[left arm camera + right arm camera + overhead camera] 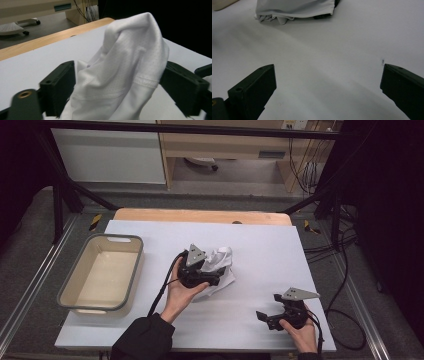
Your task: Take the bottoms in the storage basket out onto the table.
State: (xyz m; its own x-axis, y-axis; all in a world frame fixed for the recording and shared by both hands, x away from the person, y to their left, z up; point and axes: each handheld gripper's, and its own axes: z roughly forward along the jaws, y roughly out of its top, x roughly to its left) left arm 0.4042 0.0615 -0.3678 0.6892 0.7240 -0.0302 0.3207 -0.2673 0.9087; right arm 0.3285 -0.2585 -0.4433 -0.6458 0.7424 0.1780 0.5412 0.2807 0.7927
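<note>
In the high view, a crumpled white mesh-fabric garment (218, 267) lies heaped near the middle of the white table sheet (260, 250), to the right of the grey-rimmed cream plastic tub (102, 272) that stands at the sheet's left side. The black left gripper (209, 279), held in the person's left hand (181, 292), sits right against the garment's near-left side, with cloth bunched over its front. The black right gripper (265, 316) with its grey three-cornered plate rests in the right hand (300, 332) near the sheet's front right corner, well apart from the garment. In the left gripper view, the garment (125, 75) rises as a tall fold between the two jaws, which stand wide apart; the right jaw lies against the cloth's hem, while a narrow gap shows at the left jaw, so the pads do not squeeze it. In the right gripper view, the jaws are spread wide over bare sheet (324, 75) with nothing between them, and the garment (292, 8) lies far off at the top, its folds touching the sheet.
</note>
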